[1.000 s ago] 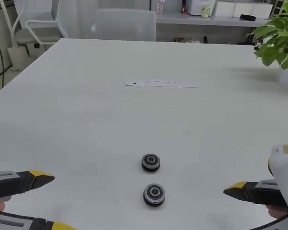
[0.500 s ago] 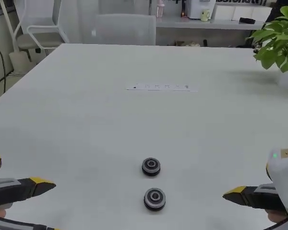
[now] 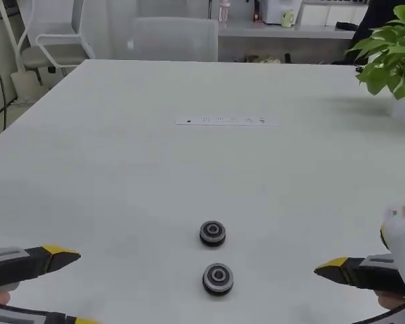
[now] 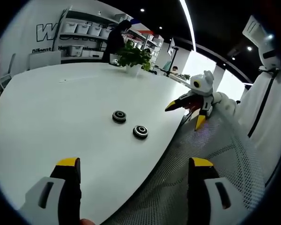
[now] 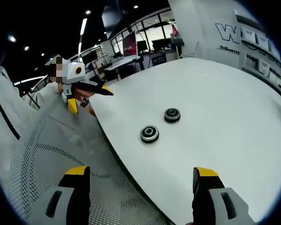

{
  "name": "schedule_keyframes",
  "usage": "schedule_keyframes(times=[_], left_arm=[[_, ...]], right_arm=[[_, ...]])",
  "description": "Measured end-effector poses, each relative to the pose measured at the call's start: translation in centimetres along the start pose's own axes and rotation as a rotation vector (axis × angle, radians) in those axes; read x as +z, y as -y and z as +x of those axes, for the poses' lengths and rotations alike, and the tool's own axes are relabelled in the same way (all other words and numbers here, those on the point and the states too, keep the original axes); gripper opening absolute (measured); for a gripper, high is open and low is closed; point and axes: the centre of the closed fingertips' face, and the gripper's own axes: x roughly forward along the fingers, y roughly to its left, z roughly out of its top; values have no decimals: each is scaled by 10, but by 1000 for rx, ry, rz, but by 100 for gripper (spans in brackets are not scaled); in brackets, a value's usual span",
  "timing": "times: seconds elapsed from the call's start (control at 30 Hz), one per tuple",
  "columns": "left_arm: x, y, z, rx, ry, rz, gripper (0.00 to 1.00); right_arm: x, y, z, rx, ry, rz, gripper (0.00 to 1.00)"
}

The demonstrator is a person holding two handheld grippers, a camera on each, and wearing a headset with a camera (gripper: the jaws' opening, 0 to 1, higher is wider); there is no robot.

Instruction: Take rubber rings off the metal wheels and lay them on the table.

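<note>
Head view: wheels point(image 3: 212, 233) between left gripper point(image 3: 77, 287) and right gripper point(image 3: 327, 290)

Shiny metal wheels point(image 3: 212, 233) with black rubber rings point(image 3: 218, 279) on a matt white table point(image 3: 121, 169).

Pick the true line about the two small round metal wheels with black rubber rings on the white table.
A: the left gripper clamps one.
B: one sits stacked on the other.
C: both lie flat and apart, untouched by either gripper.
C: the near wheel and the far wheel lie flat with bare table between them, and the left gripper and right gripper hang open at the sides.
</note>
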Motion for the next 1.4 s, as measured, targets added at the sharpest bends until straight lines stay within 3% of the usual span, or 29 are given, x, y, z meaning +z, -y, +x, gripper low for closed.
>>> schedule_keyframes(times=[0.33, 0.5, 0.63, 0.8, 0.97, 1.13, 1.33, 1.4], left_arm=[[10, 4, -5, 4, 6, 56, 94], [21, 9, -8, 4, 17, 93, 94], [34, 15, -10, -5, 28, 134, 93], [60, 21, -14, -15, 93, 160, 92], [78, 24, -15, -31, 110, 195, 92], [93, 23, -14, -31, 127, 242, 90], [117, 27, -9, -64, 190, 326, 87], [124, 27, -7, -71, 211, 354, 86]], right_arm=[[13, 2, -10, -18, 38, -18, 89], [24, 6, -17, -31, 62, -40, 89], [34, 10, -24, -46, 81, -62, 86], [52, 14, -33, -67, 114, -93, 82], [74, 17, -39, -78, 141, -123, 79], [95, 20, -37, -103, 144, -164, 76], [119, 9, -24, -68, 151, -229, 75], [130, 6, -19, -62, 160, -282, 72]])
